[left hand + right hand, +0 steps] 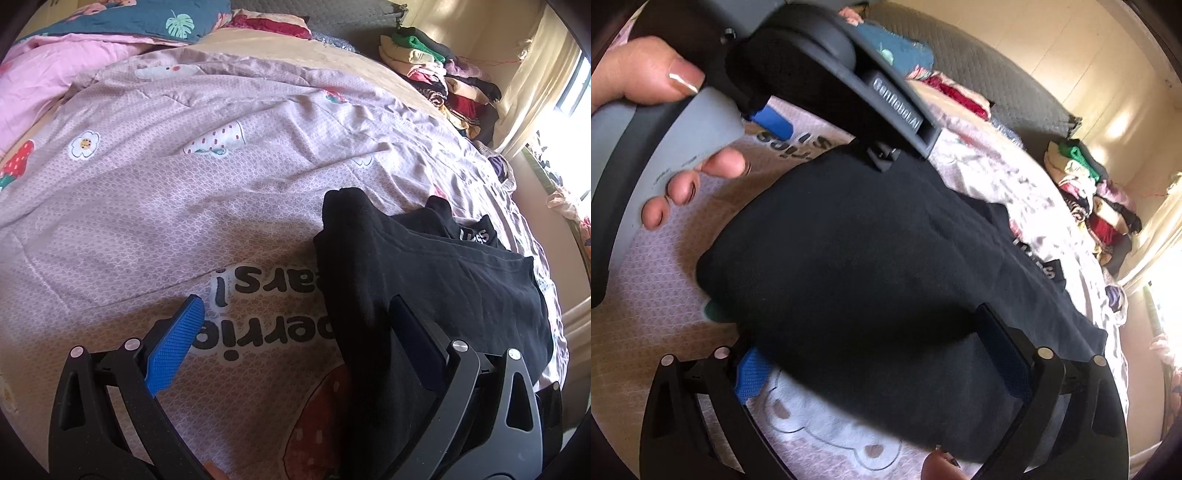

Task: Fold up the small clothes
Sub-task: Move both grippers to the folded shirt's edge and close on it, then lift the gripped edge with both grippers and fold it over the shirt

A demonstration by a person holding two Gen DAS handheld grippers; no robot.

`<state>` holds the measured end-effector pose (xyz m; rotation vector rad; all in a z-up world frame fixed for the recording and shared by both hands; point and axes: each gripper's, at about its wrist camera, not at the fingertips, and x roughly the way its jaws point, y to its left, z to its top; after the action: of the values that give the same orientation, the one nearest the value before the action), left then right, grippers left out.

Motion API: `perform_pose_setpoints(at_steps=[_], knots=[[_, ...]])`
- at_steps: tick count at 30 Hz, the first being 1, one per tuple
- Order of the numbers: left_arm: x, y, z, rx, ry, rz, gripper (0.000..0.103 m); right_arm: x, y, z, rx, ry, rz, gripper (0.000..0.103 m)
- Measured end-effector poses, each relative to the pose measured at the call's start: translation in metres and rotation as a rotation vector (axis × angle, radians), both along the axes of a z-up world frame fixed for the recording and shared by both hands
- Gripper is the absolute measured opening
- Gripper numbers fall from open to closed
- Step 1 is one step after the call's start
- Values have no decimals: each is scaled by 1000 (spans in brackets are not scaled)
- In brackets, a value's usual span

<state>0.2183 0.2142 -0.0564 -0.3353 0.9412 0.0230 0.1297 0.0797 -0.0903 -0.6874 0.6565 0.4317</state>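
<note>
A black garment (424, 280) lies partly folded on the pink printed bedsheet (184, 184). In the left wrist view my left gripper (295, 314) is open, its blue left pad (177, 343) over the sheet and its right finger over the garment's edge. In the right wrist view the garment (868, 258) fills the middle, a waistband with white lettering (1045, 266) at its far right. My right gripper (871, 354) is open, jaws wide apart, low over the near part of the garment. The left gripper's body (849, 74) and the hand holding it show at upper left.
A stack of folded clothes (443, 77) sits at the far right of the bed by a cream curtain (535, 85). A pink quilt (55, 74) and a teal leaf-print cover (147, 18) lie at the far left. A bright window (1171, 277) is on the right.
</note>
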Motion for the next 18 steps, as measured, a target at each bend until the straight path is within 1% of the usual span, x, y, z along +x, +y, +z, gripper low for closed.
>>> perform_pose_setpoints(at_steps=[1, 3, 5, 6, 8, 10, 12, 14, 18], knots=[[1, -1, -1, 0, 3, 1, 93, -2, -1, 1, 4, -8, 2, 78], [3, -3, -1, 0, 10, 1, 93, -5, -6, 3, 25, -31, 19, 70], [6, -7, -2, -2, 18, -5, 93, -7, -12, 7, 51, -48, 34, 57], [8, -9, -2, -1, 22, -8, 93, -8, -14, 9, 65, -47, 37, 54], [13, -14, -4, 9, 32, -12, 93, -10, -18, 14, 100, -48, 48, 40], [16, -18, -5, 11, 41, -11, 93, -13, -24, 19, 124, -65, 54, 31], [18, -20, -6, 8, 48, -8, 93, -16, -29, 22, 144, -77, 55, 25], [20, -25, -6, 5, 53, -10, 93, -17, -39, 24, 190, -77, 55, 20], [23, -35, -4, 3, 61, -24, 93, -20, -51, 34, 257, -74, 45, 17]])
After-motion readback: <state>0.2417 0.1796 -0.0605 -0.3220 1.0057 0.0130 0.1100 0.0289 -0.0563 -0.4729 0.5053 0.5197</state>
